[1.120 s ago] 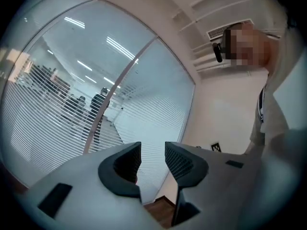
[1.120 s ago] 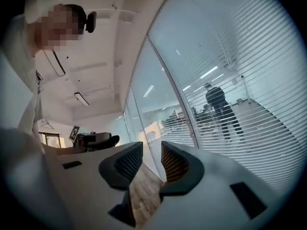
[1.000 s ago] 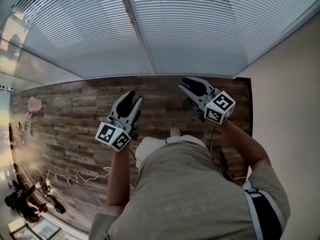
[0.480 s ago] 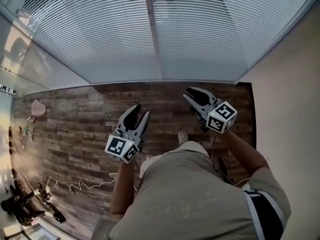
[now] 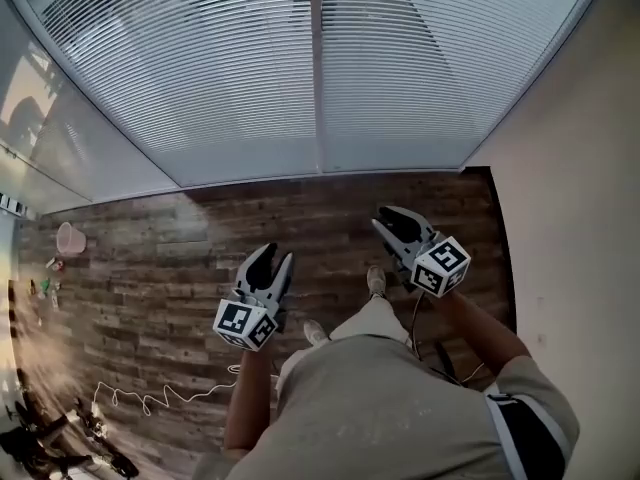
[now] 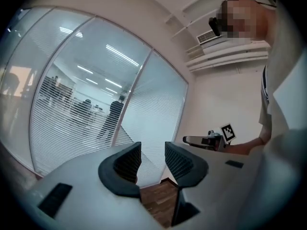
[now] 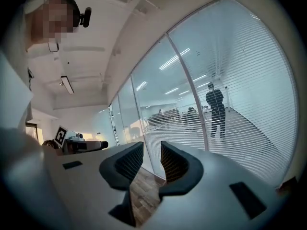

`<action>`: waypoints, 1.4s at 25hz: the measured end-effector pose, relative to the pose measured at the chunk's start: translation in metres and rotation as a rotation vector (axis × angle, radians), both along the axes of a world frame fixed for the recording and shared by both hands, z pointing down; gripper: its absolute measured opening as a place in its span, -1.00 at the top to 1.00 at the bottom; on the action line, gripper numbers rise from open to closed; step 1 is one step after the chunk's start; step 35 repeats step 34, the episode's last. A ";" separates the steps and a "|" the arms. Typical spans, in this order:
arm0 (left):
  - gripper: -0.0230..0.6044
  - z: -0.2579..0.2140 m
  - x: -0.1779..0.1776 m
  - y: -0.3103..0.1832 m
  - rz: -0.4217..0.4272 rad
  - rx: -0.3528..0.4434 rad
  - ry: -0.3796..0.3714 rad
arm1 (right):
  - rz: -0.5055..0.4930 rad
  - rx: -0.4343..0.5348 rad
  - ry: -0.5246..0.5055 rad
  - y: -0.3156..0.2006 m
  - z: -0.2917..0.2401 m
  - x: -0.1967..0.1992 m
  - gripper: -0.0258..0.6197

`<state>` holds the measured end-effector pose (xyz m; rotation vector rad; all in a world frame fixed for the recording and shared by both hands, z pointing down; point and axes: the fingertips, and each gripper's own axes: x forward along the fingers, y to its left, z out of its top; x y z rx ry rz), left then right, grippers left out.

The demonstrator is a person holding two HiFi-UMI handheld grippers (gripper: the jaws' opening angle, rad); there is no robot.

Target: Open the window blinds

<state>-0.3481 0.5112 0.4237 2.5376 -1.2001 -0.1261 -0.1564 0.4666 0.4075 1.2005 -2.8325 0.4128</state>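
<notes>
Dark wooden floor (image 5: 150, 268) lies under the person, and one shoe (image 5: 376, 281) shows between the two grippers. A white cable (image 5: 160, 396) curls on the planks at the lower left. Above the floor the left gripper (image 5: 272, 256) and the right gripper (image 5: 388, 218) are held in the air, apart from each other, both pointing toward the window. Each gripper view shows its jaws a small way apart and holding nothing; the right gap is the narrower.

Just ahead the window blinds (image 5: 200, 78) hang down to the floor over both glass panes, on either side of a grey post (image 5: 317, 68). Their tops are cut off by the edge of the head view, where the white slats look like a closed sheet. The gripper views show more: through the slats, people (image 7: 217, 109) stand in a lit office. A pink bucket (image 5: 70, 238) stands far left; the small things near it are too small to name.
</notes>
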 end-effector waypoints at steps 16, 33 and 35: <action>0.45 0.004 0.020 0.030 0.071 -0.026 0.050 | 0.059 0.052 0.086 0.051 0.007 0.011 0.70; 0.45 -0.046 0.119 -0.045 0.114 -0.178 0.585 | -0.058 0.076 -0.003 0.001 -0.028 0.052 0.75; 0.45 -0.048 0.123 -0.055 0.124 -0.194 0.663 | -0.060 0.085 -0.008 -0.005 -0.030 0.057 0.75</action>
